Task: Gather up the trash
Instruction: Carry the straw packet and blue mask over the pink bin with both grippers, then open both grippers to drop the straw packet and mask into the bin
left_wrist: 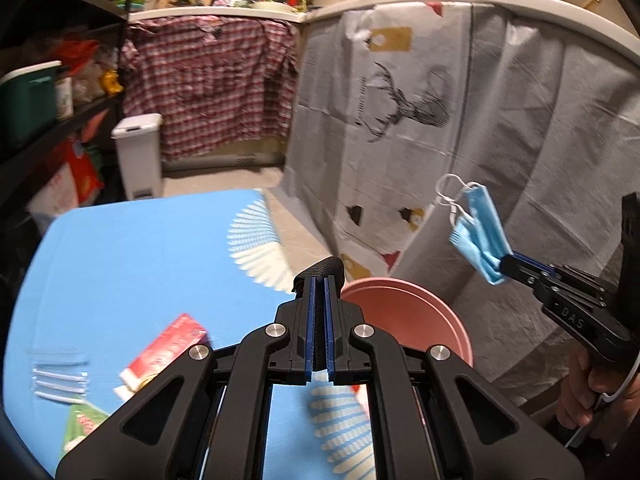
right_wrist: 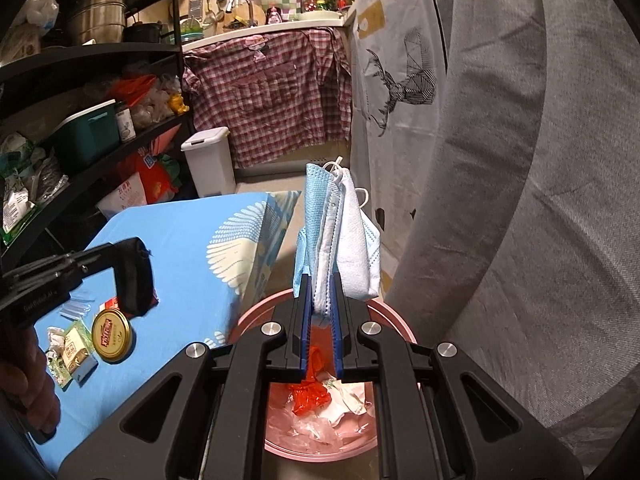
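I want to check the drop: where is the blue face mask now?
The blue face mask is clamped in the right tongs, hanging above the pink bin beside the blue-covered table.

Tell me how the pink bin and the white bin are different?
The pink bin is round and open, with trash showing inside; the white bin is boxy with its lid shut. The pink bin sits close beside the blue table; the white bin stands farther back by the checked cloth. Both stand on the floor.
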